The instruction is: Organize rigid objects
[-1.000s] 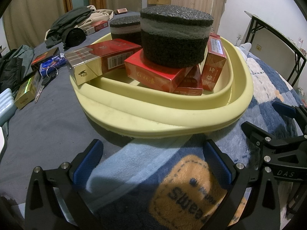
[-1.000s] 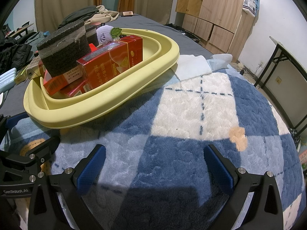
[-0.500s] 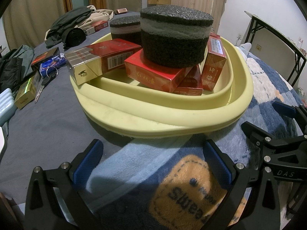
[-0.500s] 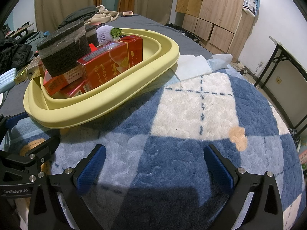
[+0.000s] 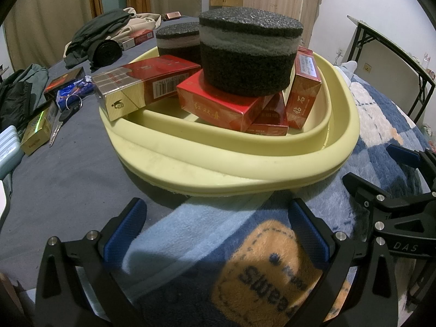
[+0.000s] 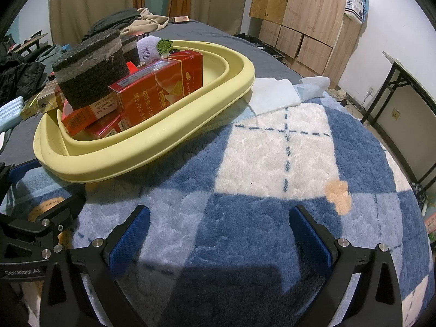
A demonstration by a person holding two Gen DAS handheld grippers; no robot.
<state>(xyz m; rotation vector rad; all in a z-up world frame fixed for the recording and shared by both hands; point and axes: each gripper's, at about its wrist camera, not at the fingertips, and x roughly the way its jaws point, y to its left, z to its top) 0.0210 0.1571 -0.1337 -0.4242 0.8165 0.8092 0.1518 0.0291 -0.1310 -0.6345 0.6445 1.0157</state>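
Observation:
A pale yellow basin (image 5: 218, 163) (image 6: 152, 141) sits on the bed, holding several red cartons (image 5: 226, 106) (image 6: 160, 90) and two dark round foam pads (image 5: 248, 51) (image 6: 90, 76); the bigger pad rests on top of the cartons. A small purple plush (image 6: 148, 50) shows behind them. My left gripper (image 5: 215, 226) is open just short of the basin's near rim, empty. My right gripper (image 6: 218, 231) is open over the blue-and-white blanket, to the right of the basin, empty. Each gripper shows at the edge of the other's view.
Left of the basin lie loose cartons (image 5: 36, 133) (image 5: 64, 81), keys (image 5: 65, 111) and dark clothes (image 5: 100, 35) on the grey sheet. A white folded cloth (image 6: 275, 95) lies beyond the basin. Wooden cabinets (image 6: 308, 21) and a black-legged table (image 6: 403, 90) stand to the right.

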